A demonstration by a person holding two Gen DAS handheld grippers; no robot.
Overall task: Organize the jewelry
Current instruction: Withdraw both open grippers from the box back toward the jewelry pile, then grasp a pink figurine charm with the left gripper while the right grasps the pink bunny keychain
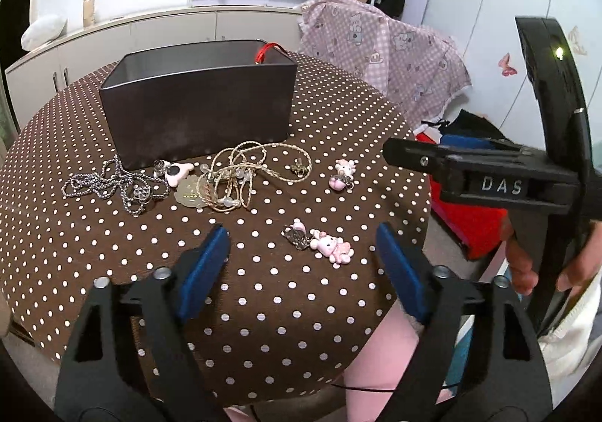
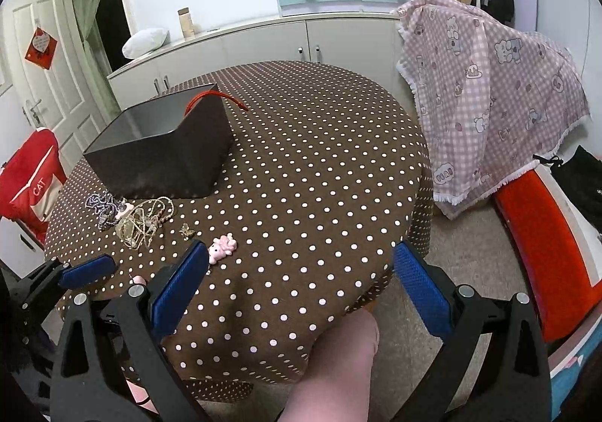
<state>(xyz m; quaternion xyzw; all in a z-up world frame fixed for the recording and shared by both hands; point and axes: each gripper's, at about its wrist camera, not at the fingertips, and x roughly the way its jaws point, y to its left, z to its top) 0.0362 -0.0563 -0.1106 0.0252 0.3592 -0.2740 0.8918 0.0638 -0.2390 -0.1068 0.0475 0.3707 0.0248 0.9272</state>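
Left gripper (image 1: 303,245) nearest the lens, blue pads (image 1: 205,267) spread wide, nothing between them; it hangs over the near edge of the round table (image 1: 113,256) with its brown polka-dot cloth. Just ahead of the gap, a pink bunny charm (image 1: 333,247) lies on the cloth, touching a small metal clasp piece on its left.

Further in: a second pink charm (image 1: 343,175) to the right, a little bronze trinket (image 1: 300,166) beside it, a beige cord necklace (image 1: 240,177) tangled over a pale tag, a pink heart-shaped charm (image 1: 177,172), and a silver chain (image 1: 113,185) heaped at the left. All loose on the cloth, none in the box.

Dark open box (image 1: 199,110) stands behind the jewelry, close to the chain and cord; a red cord (image 1: 265,52) hangs over its far rim.

Right gripper (image 2: 301,264) also wide, jaws empty, held over the table's near right edge. From its camera the second pink charm (image 2: 222,248) lies just past the left pad.

Pink checked blanket (image 2: 489,94) drapes over something beside the table
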